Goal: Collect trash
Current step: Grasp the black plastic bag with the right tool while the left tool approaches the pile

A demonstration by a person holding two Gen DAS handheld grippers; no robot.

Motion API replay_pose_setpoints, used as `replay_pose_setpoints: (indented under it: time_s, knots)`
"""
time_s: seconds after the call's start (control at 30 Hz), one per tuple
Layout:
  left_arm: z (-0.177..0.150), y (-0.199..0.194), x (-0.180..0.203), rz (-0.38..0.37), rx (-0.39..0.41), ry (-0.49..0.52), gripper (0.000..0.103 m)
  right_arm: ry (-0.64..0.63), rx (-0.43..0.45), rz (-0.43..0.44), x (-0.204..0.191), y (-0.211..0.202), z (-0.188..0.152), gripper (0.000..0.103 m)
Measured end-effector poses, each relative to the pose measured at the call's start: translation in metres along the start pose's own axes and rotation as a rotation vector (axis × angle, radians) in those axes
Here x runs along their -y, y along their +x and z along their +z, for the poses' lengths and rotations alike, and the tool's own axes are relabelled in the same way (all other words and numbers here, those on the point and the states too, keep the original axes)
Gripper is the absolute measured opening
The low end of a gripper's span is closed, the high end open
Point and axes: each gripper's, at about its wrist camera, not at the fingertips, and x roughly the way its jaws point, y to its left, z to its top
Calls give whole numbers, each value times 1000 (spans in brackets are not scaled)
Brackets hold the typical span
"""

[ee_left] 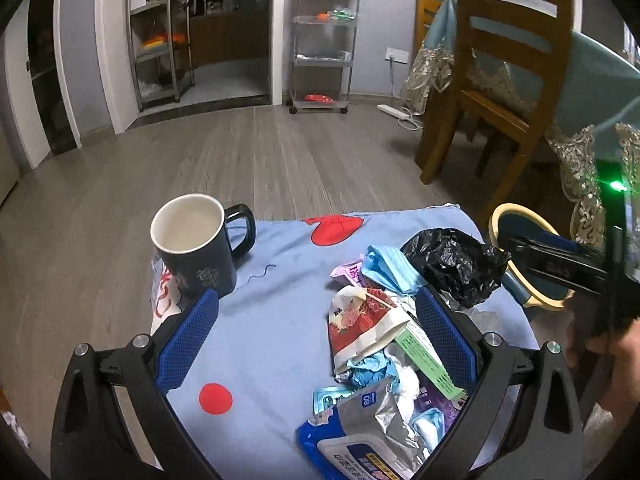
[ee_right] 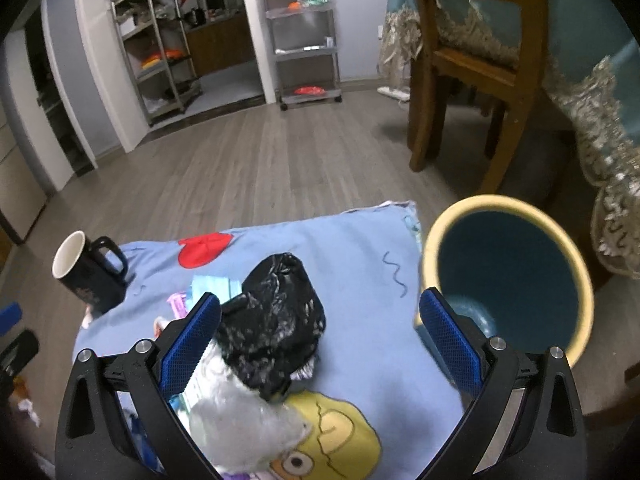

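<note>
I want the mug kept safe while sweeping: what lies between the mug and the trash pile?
In the left wrist view, only bare blue cloth separates the mug from the trash pile.

Surface below my jaws: low stand draped in a light blue cloth (ee_left: 280, 320), printed with red shapes and a yellow cartoon face.

On it, as I see it:
- dark mug (ee_left: 196, 244), upright, white inside, handle turned away, at the far left corner;
- crumpled black plastic bag (ee_right: 276, 320), mid-cloth;
- whitish plastic bag (ee_right: 244, 424), touching the black one on its near side;
- heap of wrappers (ee_left: 384, 360): red-and-white packet, green box, blue wipes pack, blue scraps, overlapping one another.
</note>
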Motion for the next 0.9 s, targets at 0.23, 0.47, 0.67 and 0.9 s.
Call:
replay_pose_setpoints:
  time_s: [0.23, 0.47, 0.67, 0.9]
  knots:
    - [-6, 23, 13, -4, -31, 47, 97, 26, -107, 23, 1, 39, -5, 55]
    - [-23, 62, 29, -36, -135, 112, 92, 62, -148, 82, 8, 43, -10, 17]
    - [-35, 87, 37, -11, -208, 161, 79, 43, -130, 85, 8, 38, -9, 15]
    - [-37, 97, 38, -4, -235, 179, 56, 54, -125, 95, 9, 39, -7, 15]
